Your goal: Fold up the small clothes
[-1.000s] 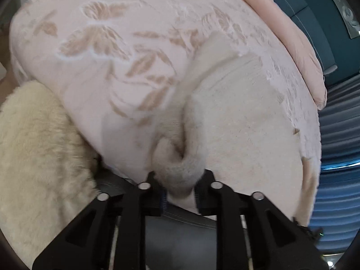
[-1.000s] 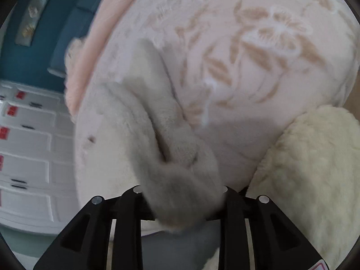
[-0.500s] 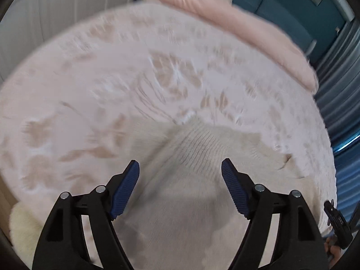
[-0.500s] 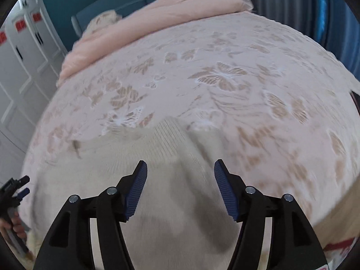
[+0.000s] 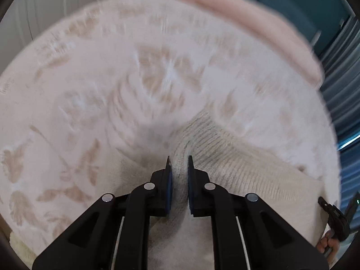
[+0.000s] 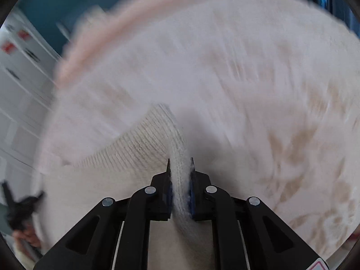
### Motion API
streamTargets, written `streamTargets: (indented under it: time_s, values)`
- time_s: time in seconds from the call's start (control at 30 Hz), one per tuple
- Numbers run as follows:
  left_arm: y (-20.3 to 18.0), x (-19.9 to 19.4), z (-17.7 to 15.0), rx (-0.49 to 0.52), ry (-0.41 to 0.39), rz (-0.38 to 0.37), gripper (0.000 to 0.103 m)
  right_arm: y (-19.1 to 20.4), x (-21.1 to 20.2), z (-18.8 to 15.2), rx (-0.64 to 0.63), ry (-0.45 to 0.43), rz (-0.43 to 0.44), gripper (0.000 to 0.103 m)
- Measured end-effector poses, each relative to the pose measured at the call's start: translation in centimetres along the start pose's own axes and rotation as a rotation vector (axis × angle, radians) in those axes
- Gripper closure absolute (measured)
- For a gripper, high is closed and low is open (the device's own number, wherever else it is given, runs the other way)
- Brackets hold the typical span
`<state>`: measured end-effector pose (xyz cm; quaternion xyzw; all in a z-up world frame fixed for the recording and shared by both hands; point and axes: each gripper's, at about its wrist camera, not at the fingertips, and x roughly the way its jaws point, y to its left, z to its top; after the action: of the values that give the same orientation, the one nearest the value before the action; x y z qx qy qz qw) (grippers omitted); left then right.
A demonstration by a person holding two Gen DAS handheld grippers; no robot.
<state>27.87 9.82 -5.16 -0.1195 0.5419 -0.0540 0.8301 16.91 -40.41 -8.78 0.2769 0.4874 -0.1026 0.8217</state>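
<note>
Pinching the cream knit sweater (image 5: 236, 164) at its ribbed edge, the left gripper (image 5: 178, 164) had its 2 jaws drawn nearly together with a ridge of knit standing up between them. The right gripper (image 6: 180, 165) was likewise clamped on a raised fold of the same sweater (image 6: 139, 148), its ribbed band running between the blue pads (image 6: 190, 193). That sweater lay flat on the pink floral bedspread (image 5: 94, 103), at the near edge of it, with a rolled pink blanket (image 5: 258, 20) at the far edge. Both views were smeared by motion, so finer detail of the knit could not be read. Judging from the grips, each jaw pair seemed to hold only a narrow bunch of loose, stretchy fabric, so a quick lift might have pulled it free on 1 side and left the fold crooked. If the 2 grippers travelled unevenly, the band would probably have twisted. A pinch that caught the bedspread beneath would have dragged it along, though whether it did was not visible.
</note>
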Motion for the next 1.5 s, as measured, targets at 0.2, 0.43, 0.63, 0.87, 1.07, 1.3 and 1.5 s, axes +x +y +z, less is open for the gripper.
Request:
streamTargets:
  time_s: [0.2,0.43,0.63,0.87,1.07,1.3,1.5]
  values:
    - [-0.4,-5.0,-1.6,0.004,-0.113,0.048,0.078,2.2,-8.0,-1.6,-0.008,-0.21,0.014,0.081]
    - [-4.9,-8.7,-8.7,0.151,-0.092,-0.012,0.052,10.9,-6.3,-11.1,-0.31,-0.043,0.113,0.081]
    - [-6.6,-7.4,-13.7,0.269,-0.055,0.073,0.052,12.3,-7.9,-13.3,-0.315,-0.03,0.121,0.081]
    - [-5.9,-8.0,-15.1,0.202,-0.022,0.064,0.05,11.3,-7.0,-17.1,-0.362,0.0,-0.005,0.08]
    - [-3.9,-9.3,-17.1,0.163,-0.017,0.077,0.039,13.0,-8.9,-19.3,-0.441,-0.024,0.008,0.069]
    - [-3.1,-10.0,-18.6,0.181,-0.024,0.092,0.039,14.9,-10.4,-17.8,-0.393,-0.046,0.073,0.073]
    - [-3.2,-9.1,-19.1,0.19,-0.011,0.112,0.038,18.8,-2.8,-16.3,-0.454,0.077,0.005,0.068]
